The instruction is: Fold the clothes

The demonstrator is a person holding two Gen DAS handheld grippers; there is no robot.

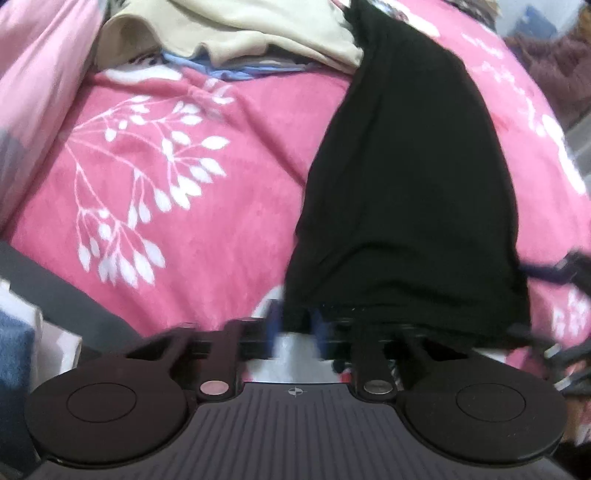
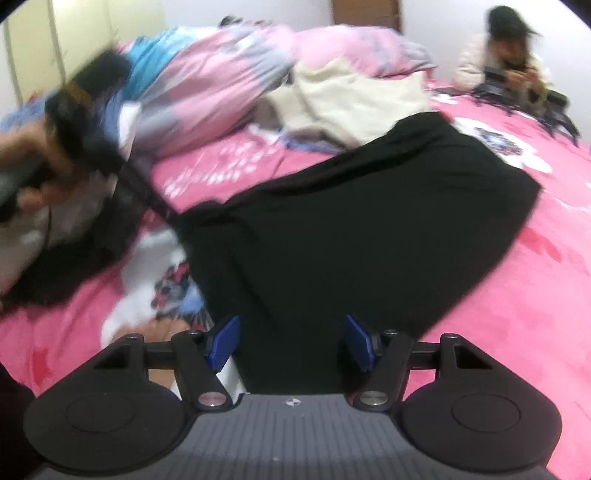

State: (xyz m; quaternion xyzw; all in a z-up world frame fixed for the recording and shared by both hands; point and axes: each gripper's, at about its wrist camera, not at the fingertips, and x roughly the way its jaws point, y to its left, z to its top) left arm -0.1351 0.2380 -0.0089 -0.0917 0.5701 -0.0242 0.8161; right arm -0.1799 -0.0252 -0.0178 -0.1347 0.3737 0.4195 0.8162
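Note:
A black garment (image 1: 402,206) lies on the pink floral bedspread (image 1: 192,192). In the left wrist view my left gripper (image 1: 295,325) is shut on the garment's near edge, its blue pads (image 1: 275,317) close together and blurred. In the right wrist view the same black garment (image 2: 351,206) spreads across the bed. My right gripper (image 2: 291,341) is open, its blue pads (image 2: 225,341) wide apart over the garment's near end, gripping nothing. The left gripper and the hand holding it (image 2: 48,162) show blurred at the left, with the garment's corner.
A cream garment (image 2: 351,99) and a pink-grey duvet (image 2: 229,81) are piled at the head of the bed. A person (image 2: 506,59) sits at the far right corner with dark gear (image 2: 554,107) on the bed. A cupboard (image 2: 74,33) stands behind at left.

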